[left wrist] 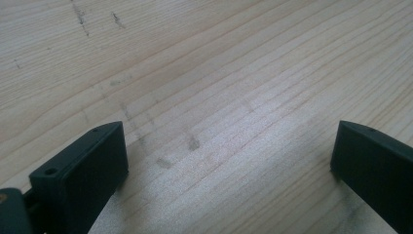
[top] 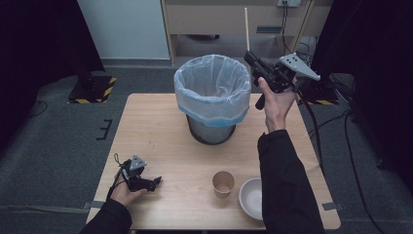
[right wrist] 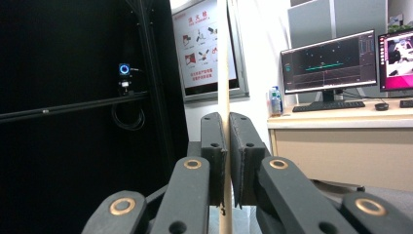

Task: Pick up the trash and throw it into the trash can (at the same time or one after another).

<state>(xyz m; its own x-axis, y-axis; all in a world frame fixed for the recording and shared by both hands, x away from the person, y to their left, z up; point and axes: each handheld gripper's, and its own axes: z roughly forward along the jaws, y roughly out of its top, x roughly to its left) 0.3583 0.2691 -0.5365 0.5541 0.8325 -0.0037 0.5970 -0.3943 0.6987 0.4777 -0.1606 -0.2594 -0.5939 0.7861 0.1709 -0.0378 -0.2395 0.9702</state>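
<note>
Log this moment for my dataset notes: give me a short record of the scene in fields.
surface: wooden table
bin: trash bin lined with a plastic bag, upright at the table's far middle
right gripper: raised beside the bin, jaws shut on a thin wooden stick
left gripper: resting low at the near left of the table, jaws apart, nothing between them
near edge: paper cup, with a white bowl to its right

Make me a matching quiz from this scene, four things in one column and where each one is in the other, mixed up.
Things:
1. thin wooden stick
2. grey bin with clear plastic liner
3. brown paper cup
4. white bowl

Places:
A. table middle, far side
B. near edge, right of the cup
C. clamped upright in the right gripper
D. near edge, left of the bowl

Pairs: 1-C, 2-A, 3-D, 4-B
</note>
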